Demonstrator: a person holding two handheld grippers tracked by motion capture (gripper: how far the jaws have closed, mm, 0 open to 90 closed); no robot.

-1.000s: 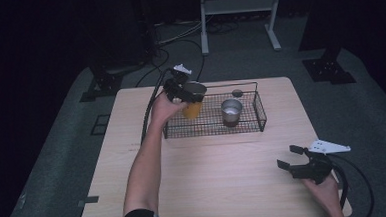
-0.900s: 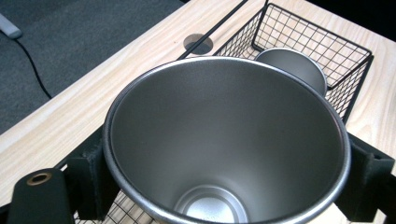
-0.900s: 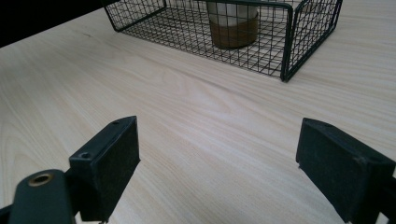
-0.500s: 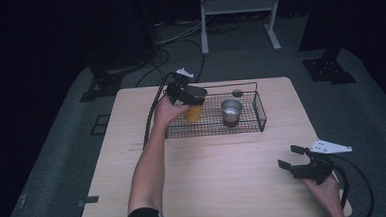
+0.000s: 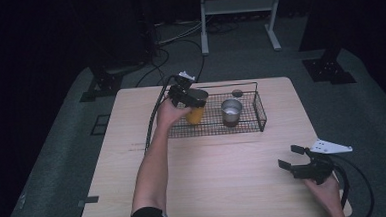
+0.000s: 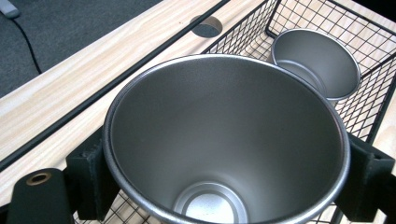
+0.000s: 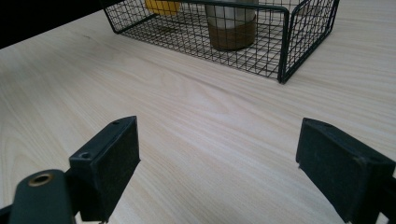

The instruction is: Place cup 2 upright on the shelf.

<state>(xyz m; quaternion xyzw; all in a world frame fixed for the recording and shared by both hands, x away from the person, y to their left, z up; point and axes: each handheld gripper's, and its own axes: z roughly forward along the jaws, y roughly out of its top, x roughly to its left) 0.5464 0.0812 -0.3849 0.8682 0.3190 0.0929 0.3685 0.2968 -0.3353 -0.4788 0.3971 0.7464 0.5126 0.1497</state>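
- The left gripper (image 5: 189,96) holds the yellow cup (image 5: 195,114) by its rim, with the jaws squeezed on both sides of it.
- The yellow cup is in the left end of the wire basket (image 5: 259,116). I cannot tell if its bottom sits on the wire yet.
- A silver cup (image 5: 231,111) stands in the basket too, near the yellow one but not touching it.
- The right gripper (image 5: 298,159) waits low over the near right part of the surface (image 5: 224,172). Its jaws are wide apart and hold nothing.
- I think the yellow cup could tip over if it is let go while tilted.
- It could also bump the silver cup if it slides to the right.
- The jaws could catch on the basket's top wire when they lift out.
- The surface is pale wood. The room is dark, with grey floor (image 5: 361,104), cables and a white metal stand (image 5: 237,6) behind.
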